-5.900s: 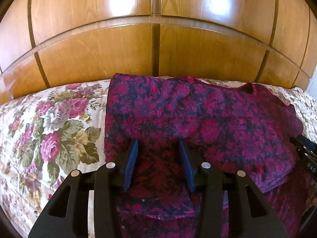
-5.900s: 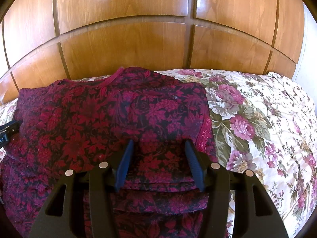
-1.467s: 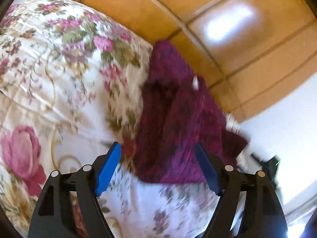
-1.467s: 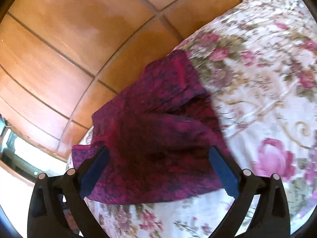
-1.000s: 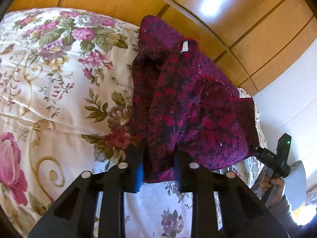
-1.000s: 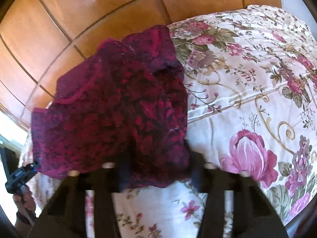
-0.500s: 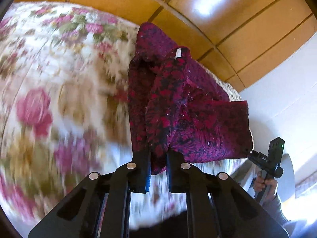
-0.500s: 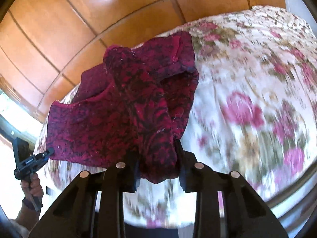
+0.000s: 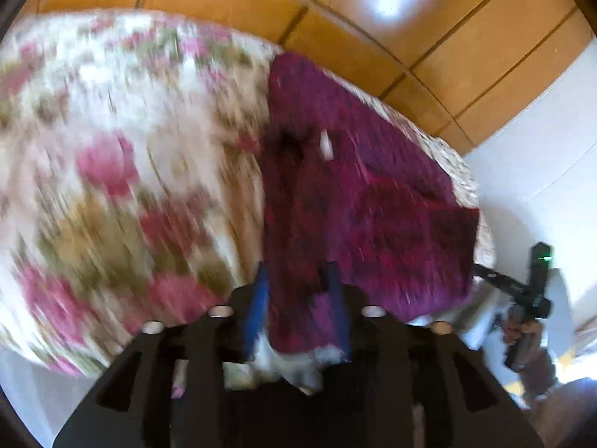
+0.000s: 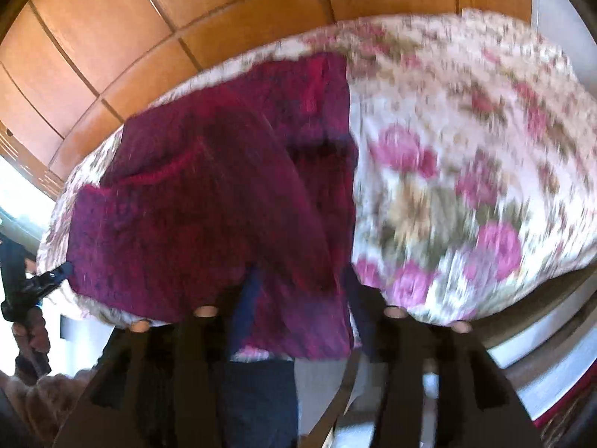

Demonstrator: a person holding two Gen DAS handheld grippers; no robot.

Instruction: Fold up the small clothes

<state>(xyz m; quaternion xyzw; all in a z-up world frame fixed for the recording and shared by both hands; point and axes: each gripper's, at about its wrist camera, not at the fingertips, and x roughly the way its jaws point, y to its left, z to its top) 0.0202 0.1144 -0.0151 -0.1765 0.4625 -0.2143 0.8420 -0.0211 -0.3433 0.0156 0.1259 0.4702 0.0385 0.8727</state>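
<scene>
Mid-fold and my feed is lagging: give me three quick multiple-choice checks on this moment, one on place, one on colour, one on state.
1. Where is the garment?
A. On the floral bedspread
B. On the floor
C. On a chair

2. What colour is the garment?
A. Plain white
B. Dark red-purple
C. Green

3. How do the left gripper jaws stand?
A. Wide open, clear of cloth
B. Out of view
C. Around the garment's near edge

Answers: 1 A, bedspread shows beside it in both views. 2 B, both views agree. 3 C, cloth fills the gap between the blue pads.

Garment [image 9: 358, 201] on bed [image 9: 123, 171]
</scene>
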